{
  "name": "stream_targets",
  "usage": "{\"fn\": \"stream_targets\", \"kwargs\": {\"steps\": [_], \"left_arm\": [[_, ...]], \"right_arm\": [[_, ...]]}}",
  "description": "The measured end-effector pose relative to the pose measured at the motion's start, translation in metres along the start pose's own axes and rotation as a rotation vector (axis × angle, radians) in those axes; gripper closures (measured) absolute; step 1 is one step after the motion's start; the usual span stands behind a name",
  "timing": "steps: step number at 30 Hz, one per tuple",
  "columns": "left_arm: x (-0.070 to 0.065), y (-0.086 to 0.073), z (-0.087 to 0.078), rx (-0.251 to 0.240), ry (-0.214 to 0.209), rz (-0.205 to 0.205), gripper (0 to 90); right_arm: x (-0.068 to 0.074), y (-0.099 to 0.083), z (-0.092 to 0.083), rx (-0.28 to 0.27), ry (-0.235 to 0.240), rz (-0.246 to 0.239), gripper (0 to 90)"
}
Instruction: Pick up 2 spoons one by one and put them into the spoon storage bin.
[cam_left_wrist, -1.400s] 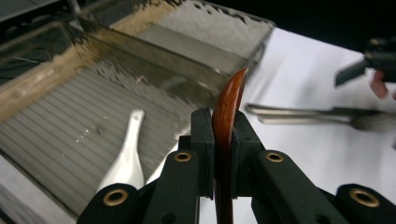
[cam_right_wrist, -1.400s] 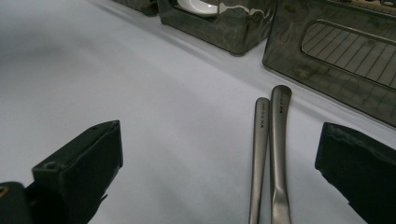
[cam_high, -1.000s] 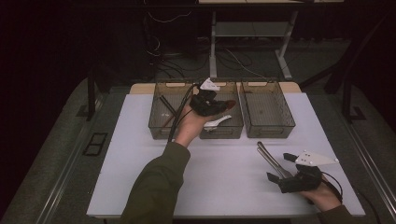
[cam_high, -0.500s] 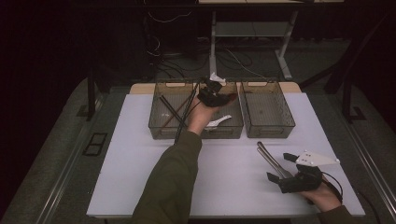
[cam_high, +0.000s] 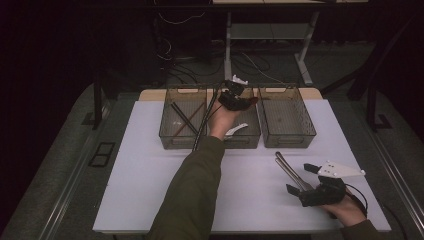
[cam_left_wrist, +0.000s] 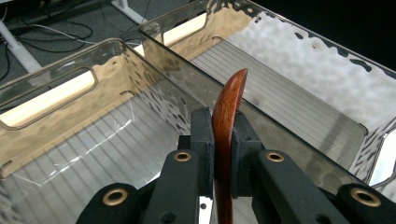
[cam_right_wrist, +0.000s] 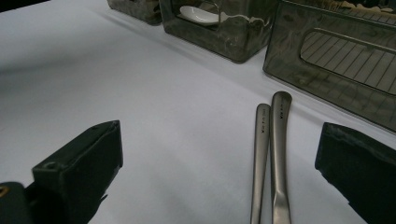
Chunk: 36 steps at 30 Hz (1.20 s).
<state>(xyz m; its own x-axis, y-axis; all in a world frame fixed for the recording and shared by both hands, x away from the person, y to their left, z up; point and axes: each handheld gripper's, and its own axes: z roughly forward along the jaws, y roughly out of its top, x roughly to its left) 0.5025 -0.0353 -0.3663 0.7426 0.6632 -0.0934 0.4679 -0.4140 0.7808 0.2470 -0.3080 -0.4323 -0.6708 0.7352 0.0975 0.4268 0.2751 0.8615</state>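
Note:
My left gripper (cam_high: 239, 99) hangs over the far right part of the middle clear bin (cam_high: 250, 142), shut on a reddish-brown wooden utensil (cam_high: 253, 100). In the left gripper view the pads (cam_left_wrist: 203, 140) pinch the wooden utensil (cam_left_wrist: 232, 91) on edge, and its rounded tip points across the wall into the right bin (cam_left_wrist: 299, 107). Near the table's front right, my right gripper (cam_high: 301, 179) rests with its jaws open. Two metal utensil handles (cam_right_wrist: 270, 149) lie side by side on the white table between those jaws, untouched.
Three clear bins stand in a row at the back of the white table (cam_high: 150, 185). The left bin (cam_high: 167, 137) holds dark sticks (cam_high: 182, 117). A white spoon (cam_high: 236, 131) lies in the middle bin. The right bin (cam_high: 290, 140) looks bare inside.
My left hand has carried the wooden utensil farther away and to the right, from over the middle bin's centre toward the wall shared with the right bin. The right gripper has stayed put.

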Motion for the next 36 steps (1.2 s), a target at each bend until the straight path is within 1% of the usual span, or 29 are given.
{"fn": "stream_targets", "kwargs": {"steps": [2, 4, 5, 9, 11, 16, 19, 22, 24, 25, 26, 29, 31, 33, 35, 36], "left_arm": [[0.000, -0.002, 0.002, 0.009, 0.005, 0.000, 80.9], [0.000, -0.003, 0.003, 0.016, 0.024, 0.001, 72.5], [0.000, -0.003, 0.004, 0.014, 0.024, 0.003, 69.1], [0.000, -0.004, 0.003, 0.022, 0.018, 0.010, 64.3], [-0.001, -0.004, 0.001, 0.016, 0.008, 0.005, 63.1], [-0.005, -0.007, -0.006, 0.010, -0.018, 0.024, 60.1], [-0.008, -0.009, -0.013, -0.004, -0.037, 0.035, 58.2], [-0.011, -0.010, -0.019, 0.004, -0.060, 0.047, 54.4], [-0.013, -0.012, -0.023, -0.008, -0.062, 0.056, 51.7], [-0.015, -0.013, -0.025, -0.020, -0.066, 0.052, 50.7], [-0.014, -0.013, -0.029, -0.008, -0.072, 0.072, 49.9], [-0.017, -0.016, -0.036, -0.021, -0.096, 0.074, 46.7], [-0.021, -0.020, -0.041, -0.029, -0.103, 0.059, 45.3], [-0.023, -0.023, -0.048, -0.033, -0.117, 0.084, 43.9], [-0.026, -0.027, -0.054, -0.051, -0.130, 0.076, 41.9], [-0.029, -0.028, -0.057, -0.058, -0.133, 0.079, 41.4]], "right_arm": [[0.000, 0.000, 0.000, -0.004, 0.002, -0.003, 0.4], [0.000, 0.000, 0.000, -0.004, 0.003, -0.003, 0.4], [0.000, 0.000, 0.000, -0.004, 0.002, -0.002, 0.4], [-0.001, 0.000, -0.001, -0.005, 0.002, 0.001, 0.4], [-0.001, 0.000, -0.001, -0.005, 0.001, 0.001, 0.4], [-0.001, 0.000, 0.000, 0.001, -0.002, 0.001, 0.4], [-0.001, 0.000, 0.000, 0.002, -0.003, 0.003, 0.4], [-0.001, 0.000, 0.001, 0.004, -0.005, 0.009, 0.4], [-0.001, 0.000, 0.001, 0.005, -0.006, 0.008, 0.4], [-0.001, 0.000, 0.000, 0.005, -0.006, 0.010, 0.4], [-0.002, 0.000, 0.000, 0.001, -0.005, 0.011, 0.4], [-0.003, 0.000, 0.001, 0.000, -0.009, 0.008, 0.4], [-0.003, 0.000, 0.000, 0.001, -0.009, 0.009, 0.4], [-0.003, -0.001, 0.000, -0.001, -0.010, 0.003, 0.4], [-0.003, -0.001, -0.001, 0.003, -0.012, 0.013, 0.4], [-0.004, -0.002, -0.002, 0.003, -0.014, 0.007, 0.4]]}}
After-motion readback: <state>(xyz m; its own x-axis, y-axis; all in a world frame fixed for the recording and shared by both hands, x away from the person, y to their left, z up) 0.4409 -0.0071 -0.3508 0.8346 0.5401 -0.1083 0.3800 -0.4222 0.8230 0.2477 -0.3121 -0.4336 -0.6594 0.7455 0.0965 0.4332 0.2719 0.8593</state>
